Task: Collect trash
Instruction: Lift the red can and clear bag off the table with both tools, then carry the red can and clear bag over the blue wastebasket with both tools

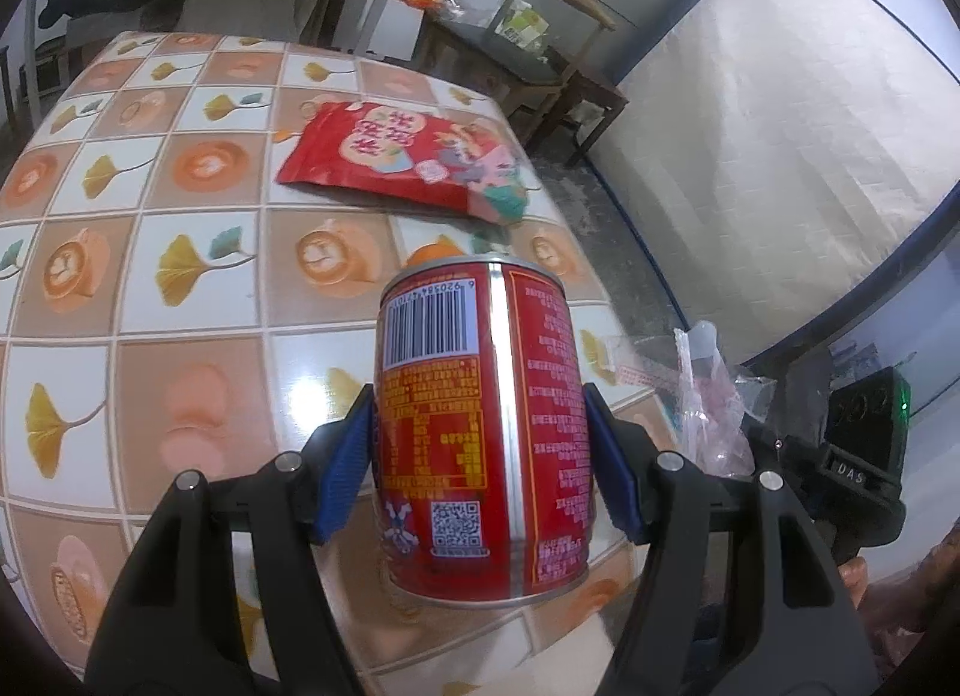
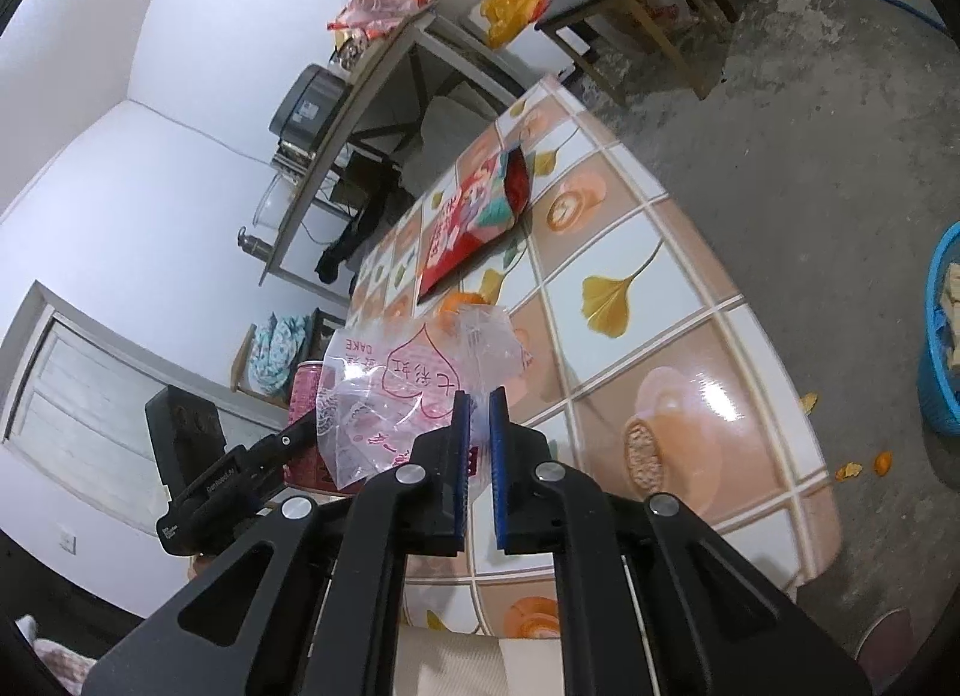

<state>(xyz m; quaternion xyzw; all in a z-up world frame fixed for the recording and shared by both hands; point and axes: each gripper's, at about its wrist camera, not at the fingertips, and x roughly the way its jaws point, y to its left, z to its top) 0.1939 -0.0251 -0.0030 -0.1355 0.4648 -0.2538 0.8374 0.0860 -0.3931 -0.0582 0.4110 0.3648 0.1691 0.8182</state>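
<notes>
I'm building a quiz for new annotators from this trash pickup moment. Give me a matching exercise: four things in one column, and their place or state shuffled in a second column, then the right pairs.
Things
1. red can
2. clear plastic bag
3. red snack packet
4. blue basket

Place or state
A. lying flat on the tiled table
B. standing on the floor beside the table
C. clamped between the pads of the left gripper
D. pinched in the right gripper

Pairs: 1-C, 2-D, 3-A, 4-B
</notes>
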